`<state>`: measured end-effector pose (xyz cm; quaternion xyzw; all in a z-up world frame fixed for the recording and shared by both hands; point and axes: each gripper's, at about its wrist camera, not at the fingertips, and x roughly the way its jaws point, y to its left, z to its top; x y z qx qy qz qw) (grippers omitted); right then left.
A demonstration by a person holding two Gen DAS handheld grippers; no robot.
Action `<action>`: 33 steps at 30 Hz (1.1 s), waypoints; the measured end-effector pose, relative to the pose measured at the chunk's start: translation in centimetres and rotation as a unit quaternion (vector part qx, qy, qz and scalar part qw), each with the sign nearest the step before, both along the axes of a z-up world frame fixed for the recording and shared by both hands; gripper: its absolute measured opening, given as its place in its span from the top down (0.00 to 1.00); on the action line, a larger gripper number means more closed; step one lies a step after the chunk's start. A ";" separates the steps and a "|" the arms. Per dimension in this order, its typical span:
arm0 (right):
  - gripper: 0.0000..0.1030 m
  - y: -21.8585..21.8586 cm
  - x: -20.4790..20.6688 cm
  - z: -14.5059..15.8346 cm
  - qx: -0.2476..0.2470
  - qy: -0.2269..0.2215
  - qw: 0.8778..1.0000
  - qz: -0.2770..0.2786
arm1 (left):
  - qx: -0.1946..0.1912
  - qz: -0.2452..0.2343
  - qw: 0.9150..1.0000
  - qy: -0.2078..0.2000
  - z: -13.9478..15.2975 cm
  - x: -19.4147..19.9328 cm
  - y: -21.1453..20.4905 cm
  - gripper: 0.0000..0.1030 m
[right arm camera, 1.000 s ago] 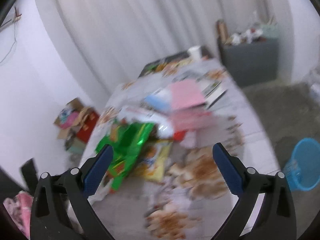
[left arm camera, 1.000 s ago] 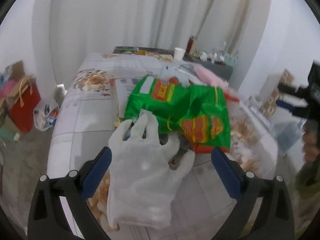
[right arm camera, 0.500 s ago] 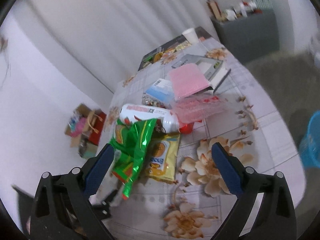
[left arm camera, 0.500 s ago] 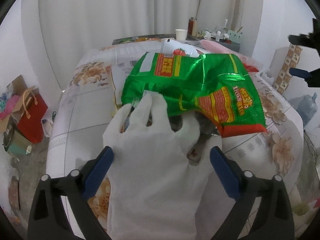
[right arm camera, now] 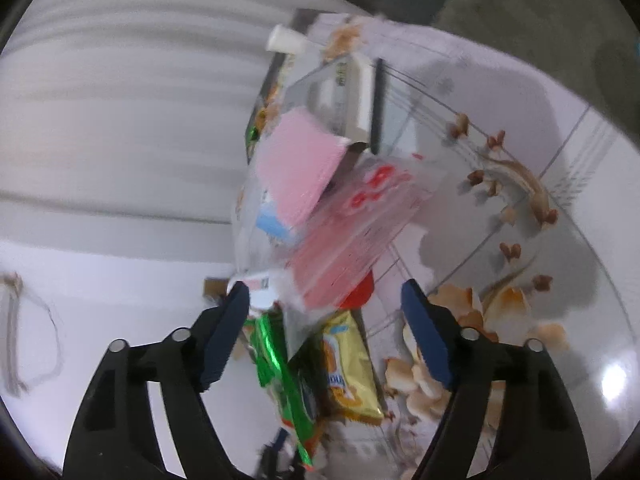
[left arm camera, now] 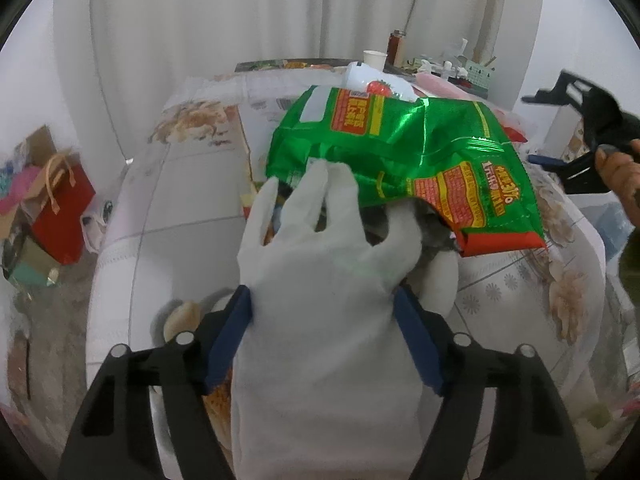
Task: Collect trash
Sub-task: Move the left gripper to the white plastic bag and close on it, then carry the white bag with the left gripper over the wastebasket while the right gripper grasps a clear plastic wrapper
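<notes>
In the left wrist view a white glove (left arm camera: 320, 292) lies on the floral table (left arm camera: 168, 208) between the blue pads of my left gripper (left arm camera: 324, 312), which has closed in against its sides. A green foil snack bag (left arm camera: 404, 152) lies over the glove's fingertips. My right gripper (right arm camera: 326, 316) is open and empty, tilted above the table; it also shows at the right edge of the left wrist view (left arm camera: 588, 136). Below it lie the green bag (right arm camera: 288, 376), a yellow snack packet (right arm camera: 352, 372) and a pink plastic pack (right arm camera: 360, 224).
A white bottle with a strawberry label (left arm camera: 376, 84), a paper cup (left arm camera: 375, 58) and books (right arm camera: 344, 92) lie farther back on the table. A red gift bag (left arm camera: 60, 212) and clutter stand on the floor at the left. White curtains hang behind.
My left gripper has moved forward over the glove and narrowed from wide open onto its sides. My right gripper has swung and rolled, now looking steeply down at the table's pile.
</notes>
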<state>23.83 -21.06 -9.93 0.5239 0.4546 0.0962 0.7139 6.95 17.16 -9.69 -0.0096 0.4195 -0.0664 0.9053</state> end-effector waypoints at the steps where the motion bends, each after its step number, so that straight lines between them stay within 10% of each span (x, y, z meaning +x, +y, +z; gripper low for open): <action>1: 0.39 -0.1 0.3 -0.6 0.014 0.006 1.000 -0.006 | -0.003 0.002 1.000 0.002 -0.1 -0.1 0.1 0.34; 15: 0.89 -1.4 -0.4 -3.6 0.118 0.017 0.992 -0.042 | -0.024 0.009 1.000 0.008 0.0 -1.2 1.4 0.55; 33: 0.99 -3.8 -4.4 -4.6 0.168 0.002 0.984 -0.058 | -0.059 0.026 0.998 0.013 0.6 -2.6 3.1 0.93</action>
